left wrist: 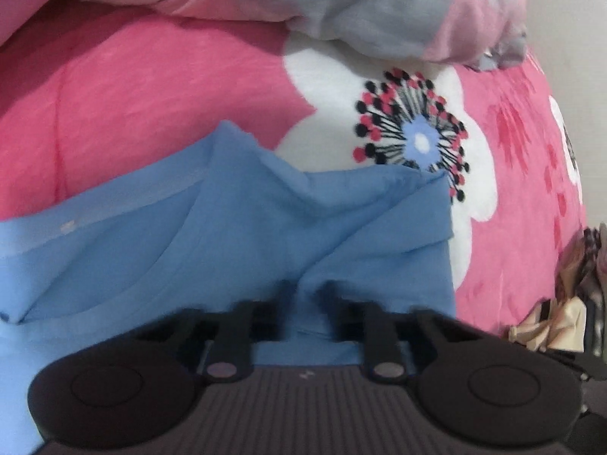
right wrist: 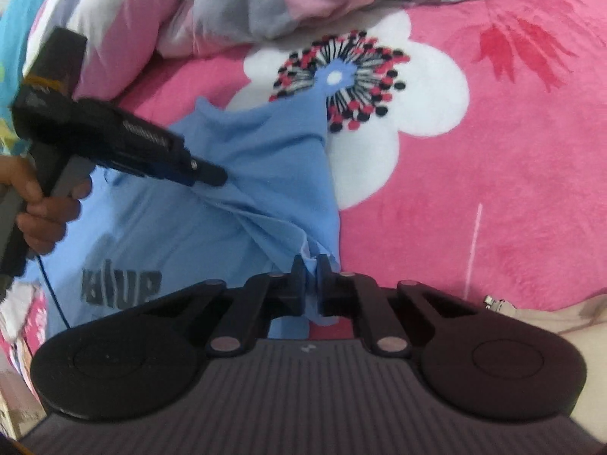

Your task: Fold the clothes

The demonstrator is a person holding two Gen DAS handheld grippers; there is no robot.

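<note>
A light blue T-shirt (left wrist: 227,235) lies crumpled on a pink flowered bedspread (left wrist: 132,87). In the left wrist view my left gripper (left wrist: 309,295) is shut on a bunched fold of the shirt, and the cloth hides the fingertips. In the right wrist view the blue T-shirt (right wrist: 182,235) shows dark lettering at its lower left. My right gripper (right wrist: 312,276) is shut on the shirt's right edge, with cloth pinched between the pads. The left gripper (right wrist: 218,180) reaches in from the left, held by a hand (right wrist: 41,212), its tip buried in the shirt's folds.
A rolled quilt in pink, grey and white (left wrist: 341,0) lies across the far side of the bed, also in the right wrist view (right wrist: 227,7). Beige clothing (left wrist: 546,326) sits at the right edge. A beige garment with a metal zip (right wrist: 569,311) lies lower right.
</note>
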